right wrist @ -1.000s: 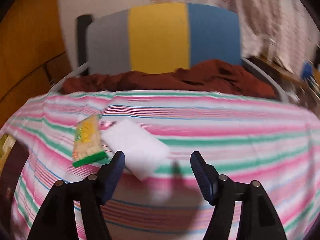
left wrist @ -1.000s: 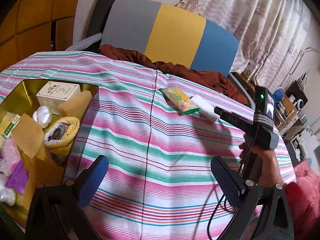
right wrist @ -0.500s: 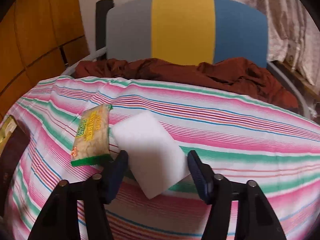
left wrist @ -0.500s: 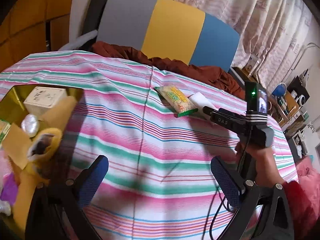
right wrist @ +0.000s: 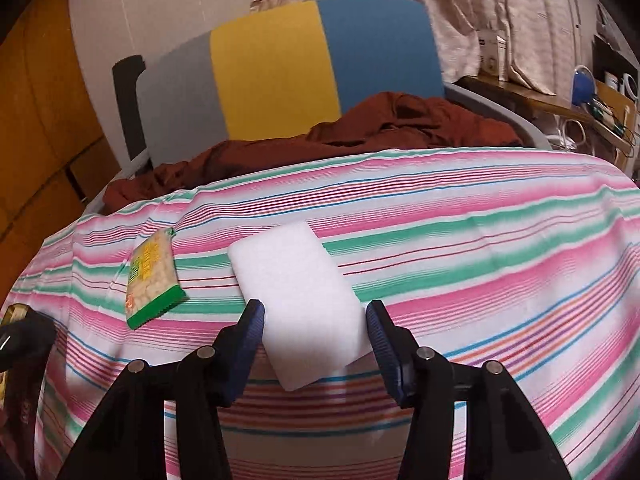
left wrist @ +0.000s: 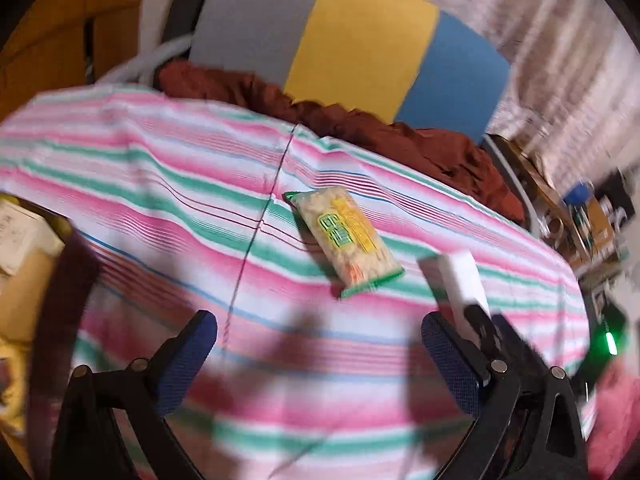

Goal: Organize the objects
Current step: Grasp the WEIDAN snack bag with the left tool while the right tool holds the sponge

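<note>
A white sponge block (right wrist: 296, 280) sits between the blue pads of my right gripper (right wrist: 316, 316), which is shut on its near end. In the left wrist view the same sponge (left wrist: 460, 276) appears tilted up off the striped cloth. A yellow-and-green snack packet (left wrist: 346, 242) lies flat on the cloth, just left of the sponge (right wrist: 152, 276). My left gripper (left wrist: 320, 336) hovers open over the cloth, near the packet, with nothing between its fingers.
The striped tablecloth (right wrist: 480, 264) covers a round table. A gold tray with a white box (left wrist: 16, 232) shows blurred at the left edge. Behind the table are brown cloth (right wrist: 400, 124), a grey, yellow and blue chair back (right wrist: 272, 68) and a cluttered shelf (right wrist: 592, 104).
My right gripper's jaws came in onto the white sponge and the hand rolled. My left gripper swung right toward the snack packet, and the tray slid to the view's left edge.
</note>
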`<state>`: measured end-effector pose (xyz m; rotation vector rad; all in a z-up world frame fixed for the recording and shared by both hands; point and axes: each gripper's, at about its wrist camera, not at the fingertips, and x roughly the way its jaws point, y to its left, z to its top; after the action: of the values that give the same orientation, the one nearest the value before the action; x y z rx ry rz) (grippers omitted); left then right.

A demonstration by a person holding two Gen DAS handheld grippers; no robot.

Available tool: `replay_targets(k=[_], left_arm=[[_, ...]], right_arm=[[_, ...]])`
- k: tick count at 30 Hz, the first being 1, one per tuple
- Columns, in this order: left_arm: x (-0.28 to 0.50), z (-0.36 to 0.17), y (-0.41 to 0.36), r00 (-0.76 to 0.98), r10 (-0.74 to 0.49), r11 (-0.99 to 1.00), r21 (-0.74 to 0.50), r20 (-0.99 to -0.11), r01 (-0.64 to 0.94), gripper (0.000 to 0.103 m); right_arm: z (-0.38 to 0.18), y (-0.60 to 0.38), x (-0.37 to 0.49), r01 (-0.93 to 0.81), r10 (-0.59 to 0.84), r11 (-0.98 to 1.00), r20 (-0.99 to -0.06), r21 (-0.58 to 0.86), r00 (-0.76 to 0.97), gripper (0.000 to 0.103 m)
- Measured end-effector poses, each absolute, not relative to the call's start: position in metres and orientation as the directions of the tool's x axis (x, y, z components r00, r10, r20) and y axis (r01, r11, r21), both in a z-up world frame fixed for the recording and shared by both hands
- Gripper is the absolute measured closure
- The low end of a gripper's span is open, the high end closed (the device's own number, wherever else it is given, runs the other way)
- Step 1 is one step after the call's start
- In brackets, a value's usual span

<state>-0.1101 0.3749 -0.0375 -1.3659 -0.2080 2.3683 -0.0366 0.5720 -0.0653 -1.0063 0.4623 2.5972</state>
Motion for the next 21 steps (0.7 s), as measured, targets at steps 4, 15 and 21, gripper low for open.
replay_targets(k=[4, 15, 21], left_arm=[[-0.135, -0.051, 0.399, -0.439, 0.386, -0.922, -0.323, -0.811, -0.215, 0.000], [-0.165, -0.071, 0.443, -0.446, 0.294, -0.949, -0.204, -0.845, -0.239, 0.009], [-0.152, -0.077, 0.443, -0.487, 0.333, -0.924, -0.178, -0.807, -0.337, 0.049]], right_arm=[[-0.065, 0.561, -0.040, -0.413, 0.237, -0.905, -0.693, 0.097, -0.681, 0.049], [-0.069, 0.558, -0.042, -0.420, 0.264, -0.906, -0.692, 0.061, -0.671, 0.048], [-0.070, 0.559, -0.041, -0.418, 0.255, -0.905, -0.694, 0.074, -0.674, 0.047]])
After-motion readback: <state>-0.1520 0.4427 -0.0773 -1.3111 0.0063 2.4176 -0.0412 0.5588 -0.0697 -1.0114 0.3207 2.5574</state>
